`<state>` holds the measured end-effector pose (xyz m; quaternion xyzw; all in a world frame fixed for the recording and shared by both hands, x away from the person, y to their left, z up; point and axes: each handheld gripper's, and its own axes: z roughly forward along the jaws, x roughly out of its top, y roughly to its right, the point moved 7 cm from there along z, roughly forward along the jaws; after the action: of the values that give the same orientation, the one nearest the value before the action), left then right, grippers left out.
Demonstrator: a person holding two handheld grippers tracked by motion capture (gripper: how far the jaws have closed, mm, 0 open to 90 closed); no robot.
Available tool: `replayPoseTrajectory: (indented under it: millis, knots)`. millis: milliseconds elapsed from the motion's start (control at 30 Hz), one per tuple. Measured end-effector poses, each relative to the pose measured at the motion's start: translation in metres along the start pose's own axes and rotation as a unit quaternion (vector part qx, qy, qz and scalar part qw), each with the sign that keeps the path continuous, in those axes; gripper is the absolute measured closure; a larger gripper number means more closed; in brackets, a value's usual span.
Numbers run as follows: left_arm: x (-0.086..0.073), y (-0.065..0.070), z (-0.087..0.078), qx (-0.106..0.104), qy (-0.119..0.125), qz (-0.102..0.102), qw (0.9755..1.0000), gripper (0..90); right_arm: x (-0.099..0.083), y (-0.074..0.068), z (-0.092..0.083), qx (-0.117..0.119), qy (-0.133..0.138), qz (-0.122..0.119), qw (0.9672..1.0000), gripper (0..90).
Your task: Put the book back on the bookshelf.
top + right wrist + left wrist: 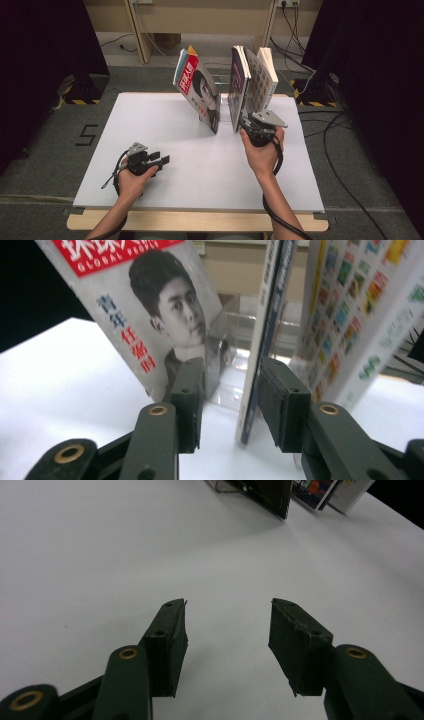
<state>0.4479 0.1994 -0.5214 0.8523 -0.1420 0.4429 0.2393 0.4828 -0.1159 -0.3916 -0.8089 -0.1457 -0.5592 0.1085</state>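
Three books stand in a clear stand (225, 107) at the back of the white table (200, 170). A red-topped magazine (192, 80) with a portrait on its cover (150, 305) leans left. A thin purple-covered book (237, 85) stands upright, and a book with a colourful patterned cover (260, 82) leans right. My right gripper (246, 121) is at the foot of the thin book. In the right gripper view its lower edge (252, 390) sits between the jaws of that gripper (232, 365), close to the right pad (280, 400) and apart from the left one. My left gripper (161, 157) hovers open over bare table at the front left, with nothing between its jaws (228, 605).
Bare white table lies between the two hands and in front of the books. A wooden frame (137, 30) stands behind the table. Cables (330, 150) trail over the grey floor at the right. Dark curtains hang on both sides. A black tape mark (86, 135) is on the floor at the left.
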Motion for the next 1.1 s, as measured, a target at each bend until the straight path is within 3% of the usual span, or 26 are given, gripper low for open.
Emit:
replayPoseTrajectory:
  millis: [300, 433, 567, 733, 900, 1100]
  knots:
    - [0.041, 0.0, 0.008, -0.018, 0.024, -0.002, 0.9995, 51.1, -0.034, 0.015, -0.021, -0.016, -0.017, 0.011, 0.9997, 62.5]
    - [0.06, 0.001, 0.014, -0.017, 0.04, -0.015, 0.999, 46.1, -0.049, 0.021, -0.028, -0.02, -0.021, 0.021, 0.9994, 62.5]
    - [0.077, 0.003, 0.02, -0.012, 0.058, -0.012, 0.9982, 45.5, -0.06, 0.027, -0.034, -0.026, -0.027, 0.028, 0.9989, 62.6]
    - [0.09, 0.002, 0.024, -0.007, 0.067, -0.016, 0.9976, 41.6, -0.073, 0.035, -0.04, -0.034, -0.037, 0.033, 0.9982, 62.6]
    - [0.1, 0.007, 0.029, -0.024, 0.068, -0.018, 0.9972, 44.9, -0.082, 0.043, -0.043, -0.042, -0.046, 0.043, 0.9971, 62.6]
    - [0.116, 0.016, 0.036, -0.029, 0.078, -0.014, 0.9964, 45.0, -0.084, 0.046, -0.044, -0.045, -0.045, 0.048, 0.9968, 62.5]
